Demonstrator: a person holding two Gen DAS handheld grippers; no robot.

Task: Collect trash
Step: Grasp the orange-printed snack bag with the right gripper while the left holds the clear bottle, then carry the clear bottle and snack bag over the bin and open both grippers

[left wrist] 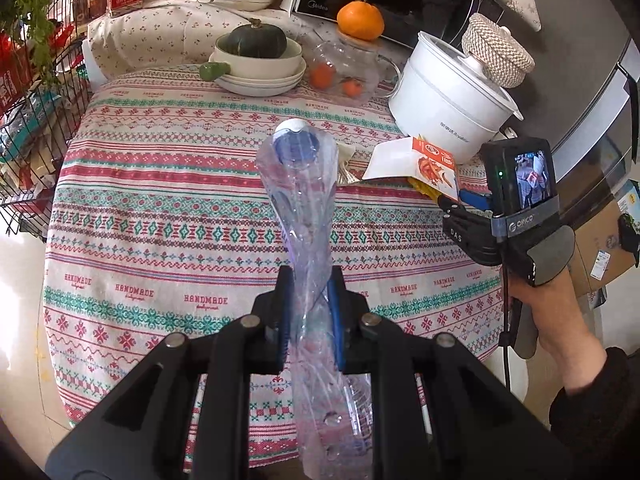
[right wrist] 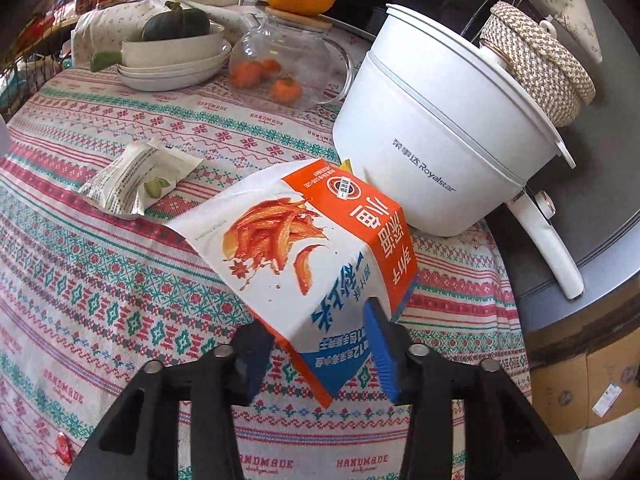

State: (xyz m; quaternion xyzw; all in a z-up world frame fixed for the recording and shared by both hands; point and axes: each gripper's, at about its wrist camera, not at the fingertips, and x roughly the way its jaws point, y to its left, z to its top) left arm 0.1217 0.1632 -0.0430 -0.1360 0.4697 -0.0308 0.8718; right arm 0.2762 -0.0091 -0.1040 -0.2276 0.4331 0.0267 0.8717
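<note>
The orange-and-white snack bag (right wrist: 308,252) lies just in front of the white Royalstar electric pot (right wrist: 440,152), its near end raised between the right gripper (right wrist: 316,356) jaws, which look clamped on it. It's probably light, floppy and a bit slick, so that near edge seems the best grip. Left of the pot lies a small pale wrapper (right wrist: 136,178). The left gripper (left wrist: 310,312) is pinched on a crushed plastic bottle (left wrist: 304,208).

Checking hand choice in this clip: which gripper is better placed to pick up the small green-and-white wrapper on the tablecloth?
Neither is free. Left gripper is shut on the crushed bottle; right gripper straddles the orange snack bag. Probably right: the small wrapper lies just beyond that bag.
</note>
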